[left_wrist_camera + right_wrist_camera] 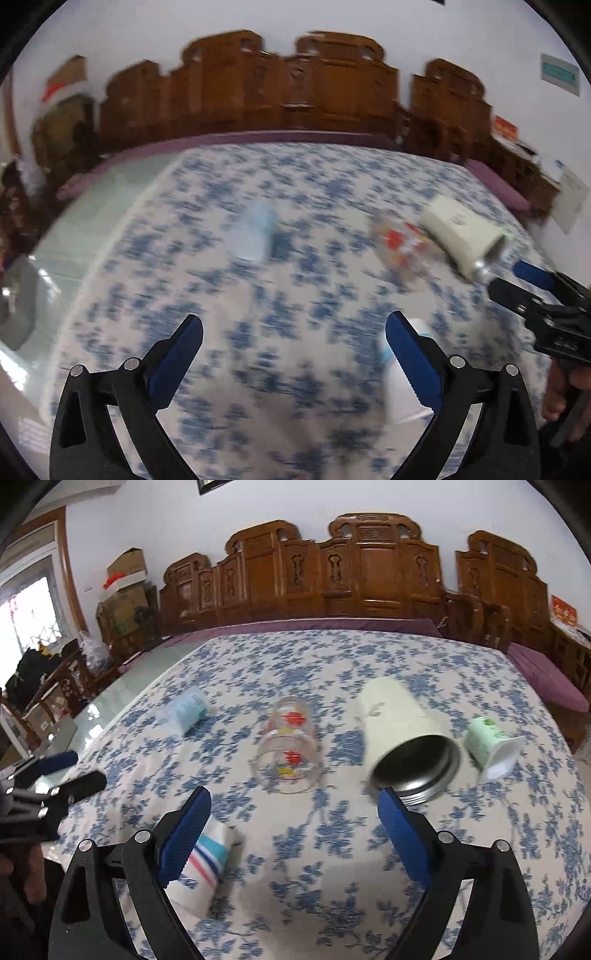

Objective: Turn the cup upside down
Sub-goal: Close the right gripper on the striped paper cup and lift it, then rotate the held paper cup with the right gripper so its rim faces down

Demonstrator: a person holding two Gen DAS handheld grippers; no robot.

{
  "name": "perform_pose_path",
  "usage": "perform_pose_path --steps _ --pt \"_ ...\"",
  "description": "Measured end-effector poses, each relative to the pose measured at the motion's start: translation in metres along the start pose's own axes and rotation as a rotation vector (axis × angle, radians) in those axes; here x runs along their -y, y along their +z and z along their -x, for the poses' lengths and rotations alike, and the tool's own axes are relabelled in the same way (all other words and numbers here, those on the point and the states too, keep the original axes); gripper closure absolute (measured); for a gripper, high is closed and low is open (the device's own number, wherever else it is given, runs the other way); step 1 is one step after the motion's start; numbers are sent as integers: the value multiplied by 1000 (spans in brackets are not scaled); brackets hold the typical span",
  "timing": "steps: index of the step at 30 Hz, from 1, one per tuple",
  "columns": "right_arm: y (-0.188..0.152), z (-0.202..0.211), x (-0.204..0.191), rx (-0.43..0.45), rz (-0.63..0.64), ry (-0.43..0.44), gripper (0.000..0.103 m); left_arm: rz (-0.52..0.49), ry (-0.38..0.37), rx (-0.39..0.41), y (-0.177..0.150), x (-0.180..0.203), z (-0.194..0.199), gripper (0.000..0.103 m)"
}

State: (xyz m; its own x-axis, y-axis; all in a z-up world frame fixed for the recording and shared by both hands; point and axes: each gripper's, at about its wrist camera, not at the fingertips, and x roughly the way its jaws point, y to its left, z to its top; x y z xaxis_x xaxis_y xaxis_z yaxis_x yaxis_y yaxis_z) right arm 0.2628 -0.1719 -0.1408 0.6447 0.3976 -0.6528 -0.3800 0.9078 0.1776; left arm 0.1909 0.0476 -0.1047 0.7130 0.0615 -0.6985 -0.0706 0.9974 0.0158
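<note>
Several cups lie on their sides on the blue-flowered tablecloth (332, 867). A clear glass (286, 749) with red and yellow marks lies ahead of my right gripper (293, 812), which is open and empty. A cream steel-lined tumbler (400, 731) lies to its right, mouth toward me. A green cup (489, 744) lies far right, a light blue cup (183, 714) far left, a striped white cup (203, 864) by the left finger. My left gripper (293, 338) is open and empty; its view is blurred, showing the light blue cup (253, 236), glass (400, 247) and tumbler (461, 232).
A carved wooden bench (351, 576) with purple cushions runs behind the table. Cardboard boxes (125, 590) stand at the back left. The right gripper shows at the right edge of the left wrist view (517, 284), the left gripper at the left edge of the right wrist view (66, 771).
</note>
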Motion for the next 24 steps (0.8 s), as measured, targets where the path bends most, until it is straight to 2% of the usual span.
perform_pose_path --steps 6,11,13,16,24 --pt "1 -13 -29 -43 12 64 13 10 104 27 -4 -30 -3 8" --pt "2 -30 -52 -98 13 91 14 62 73 -2 -8 -48 -20 8" --pt "0 -41 -56 -140 -2 90 20 82 69 -6 -9 -53 -24 8" --pt "-4 -53 -56 -194 -31 103 25 109 57 -19 -8 -59 -31 8" --pt "-16 -79 -45 -337 -127 117 25 123 42 -19 -7 -62 -31 8"
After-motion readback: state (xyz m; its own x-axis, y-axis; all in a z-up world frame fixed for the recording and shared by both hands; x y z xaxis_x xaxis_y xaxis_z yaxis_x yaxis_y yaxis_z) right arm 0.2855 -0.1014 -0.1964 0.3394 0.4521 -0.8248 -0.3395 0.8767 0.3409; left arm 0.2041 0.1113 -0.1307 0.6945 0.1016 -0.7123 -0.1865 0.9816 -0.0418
